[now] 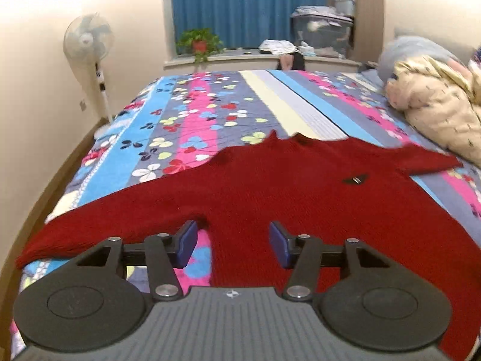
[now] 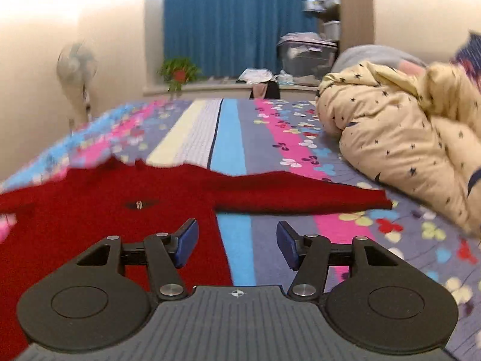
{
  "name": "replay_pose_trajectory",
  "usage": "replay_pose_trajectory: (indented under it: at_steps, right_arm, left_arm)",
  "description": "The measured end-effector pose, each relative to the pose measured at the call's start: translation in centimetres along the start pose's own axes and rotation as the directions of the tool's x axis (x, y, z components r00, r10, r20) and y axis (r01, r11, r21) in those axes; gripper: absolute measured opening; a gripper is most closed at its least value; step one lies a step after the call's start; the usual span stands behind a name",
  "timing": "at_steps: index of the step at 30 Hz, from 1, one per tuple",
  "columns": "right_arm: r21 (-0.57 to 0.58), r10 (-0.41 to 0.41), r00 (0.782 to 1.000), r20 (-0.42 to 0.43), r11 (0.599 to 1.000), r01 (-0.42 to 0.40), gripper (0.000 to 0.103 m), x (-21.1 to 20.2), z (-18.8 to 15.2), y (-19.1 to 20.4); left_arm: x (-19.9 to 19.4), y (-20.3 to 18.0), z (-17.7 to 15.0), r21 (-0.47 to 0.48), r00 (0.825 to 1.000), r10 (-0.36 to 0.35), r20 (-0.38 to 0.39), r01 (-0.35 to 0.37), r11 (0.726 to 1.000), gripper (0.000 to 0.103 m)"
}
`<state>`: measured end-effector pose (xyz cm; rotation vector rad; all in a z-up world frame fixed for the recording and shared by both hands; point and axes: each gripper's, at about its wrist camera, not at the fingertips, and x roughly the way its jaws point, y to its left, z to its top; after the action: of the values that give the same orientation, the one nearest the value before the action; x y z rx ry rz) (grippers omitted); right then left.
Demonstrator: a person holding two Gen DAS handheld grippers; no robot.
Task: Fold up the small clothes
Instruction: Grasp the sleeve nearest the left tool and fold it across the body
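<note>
The room is bright with soft, warm light. The walls glow almost white near the top corners. Both pictures bend at the edges, so the bed curves like a bowl. The right wrist picture is smeared on its left side: the fan and the red sweater look fuzzy. Shadows are faint.

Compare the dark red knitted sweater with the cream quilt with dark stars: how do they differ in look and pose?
The dark red knitted sweater lies spread flat, sleeves out; the cream quilt with dark stars sits bunched in a puffy heap. The sweater is plain red with one small dark badge; the quilt is pale and dotted with stars. Both rest on the floral striped bedsheet.
</note>
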<state>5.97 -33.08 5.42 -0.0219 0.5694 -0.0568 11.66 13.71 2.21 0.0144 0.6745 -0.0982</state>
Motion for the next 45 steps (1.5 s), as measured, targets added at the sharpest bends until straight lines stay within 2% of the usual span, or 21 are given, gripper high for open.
replay_pose_trajectory:
  at_steps: [3, 4, 5, 8, 12, 17, 20, 22, 23, 25, 27, 29, 33, 34, 36, 38, 41, 44, 45]
  right_arm:
    - [0.002, -0.028, 0.998, -0.061, 1.000, 0.028, 0.059, 1.2, -0.5, 0.3]
    - [0.000, -0.037, 0.997, -0.073, 0.999, 0.037, 0.059, 1.5, -0.5, 0.4]
    - [0.003, -0.042, 0.996, -0.084, 0.999, 0.042, 0.059, 1.9, -0.6, 0.4]
    - [-0.010, -0.061, 0.991, -0.119, 0.998, 0.060, 0.060, 3.2, -1.1, 0.6]
    - [-0.008, -0.083, 0.986, -0.146, 0.997, 0.082, 0.060, 4.5, -1.3, 0.7]
    - [0.018, -0.087, 0.983, -0.161, 0.996, 0.091, 0.060, 5.4, -1.4, 0.8]
    - [0.001, -0.088, 0.980, -0.176, 0.996, 0.090, 0.060, 5.9, -1.6, 1.3]
    - [-0.012, -0.089, 0.979, -0.185, 0.996, 0.088, 0.060, 6.1, -1.6, 1.5]
    - [-0.017, -0.090, 0.978, -0.189, 0.996, 0.088, 0.060, 6.2, -1.7, 1.6]
    - [-0.025, -0.090, 0.977, -0.195, 0.996, 0.087, 0.060, 6.4, -1.7, 1.8]
    - [-0.032, -0.091, 0.976, -0.198, 0.996, 0.086, 0.060, 6.4, -1.8, 1.9]
    - [-0.034, -0.091, 0.975, -0.200, 0.996, 0.086, 0.060, 6.5, -1.8, 1.8]
    - [-0.032, -0.094, 0.974, -0.207, 0.995, 0.089, 0.060, 6.6, -1.9, 1.7]
    - [-0.034, -0.095, 0.974, -0.207, 0.995, 0.090, 0.060, 6.6, -1.8, 1.7]
    - [-0.037, -0.096, 0.973, -0.210, 0.995, 0.091, 0.060, 6.7, -1.9, 1.7]
    - [-0.042, -0.098, 0.972, -0.213, 0.995, 0.091, 0.060, 6.8, -2.0, 1.7]
    - [-0.048, -0.100, 0.971, -0.217, 0.995, 0.092, 0.060, 6.9, -2.0, 1.8]
    - [-0.058, -0.100, 0.971, -0.218, 0.994, 0.090, 0.060, 6.9, -2.1, 1.9]
    - [-0.062, -0.101, 0.971, -0.218, 0.994, 0.089, 0.060, 7.0, -2.0, 1.9]
  left_arm:
    - [3.4, 2.5, -1.2, -0.040, 0.998, 0.067, 0.016, -0.066, 0.997, 0.041]
    - [4.7, 3.1, -1.6, -0.040, 0.995, 0.092, -0.029, -0.093, 0.995, 0.031]
    - [5.7, 3.9, -1.5, -0.052, 0.989, 0.124, -0.078, -0.128, 0.990, 0.027]
    - [6.8, 6.4, -0.9, -0.173, 0.993, 0.105, -0.058, -0.114, 0.978, 0.027]
    - [8.8, 9.4, -1.0, -0.241, 0.983, 0.143, -0.112, -0.167, 0.956, 0.027]
    - [10.0, 13.1, -1.3, -0.331, 0.974, 0.168, -0.154, -0.211, 0.920, 0.032]
    - [10.2, 15.1, -1.4, -0.395, 0.970, 0.176, -0.167, -0.229, 0.890, 0.047]
    - [10.6, 16.4, -1.5, -0.437, 0.966, 0.182, -0.183, -0.246, 0.865, 0.065]
    - [10.8, 17.0, -1.6, -0.456, 0.963, 0.188, -0.194, -0.258, 0.852, 0.070]
    - [11.1, 18.3, -2.1, -0.500, 0.954, 0.198, -0.223, -0.286, 0.818, 0.085]
    - [11.6, 19.8, -2.8, -0.553, 0.947, 0.194, -0.256, -0.308, 0.774, 0.086]
    - [11.9, 21.5, -3.8, -0.619, 0.940, 0.181, -0.289, -0.328, 0.713, 0.086]
    - [12.0, 24.8, -6.0, -0.733, 0.924, 0.183, -0.337, -0.379, 0.565, 0.085]
    - [11.8, 25.4, -6.5, -0.758, 0.925, 0.185, -0.333, -0.379, 0.531, 0.085]
    - [11.5, 25.9, -6.9, -0.784, 0.930, 0.195, -0.310, -0.367, 0.501, 0.084]
    - [11.3, 26.2, -6.9, -0.785, 0.927, 0.228, -0.296, -0.373, 0.494, 0.083]
    - [11.0, 26.7, -7.2, -0.790, 0.918, 0.273, -0.289, -0.389, 0.474, 0.065]
    - [10.9, 27.0, -7.3, -0.790, 0.905, 0.308, -0.292, -0.410, 0.455, 0.037]
    - [10.8, 27.1, -7.3, -0.793, 0.904, 0.316, -0.287, -0.409, 0.450, 0.018]
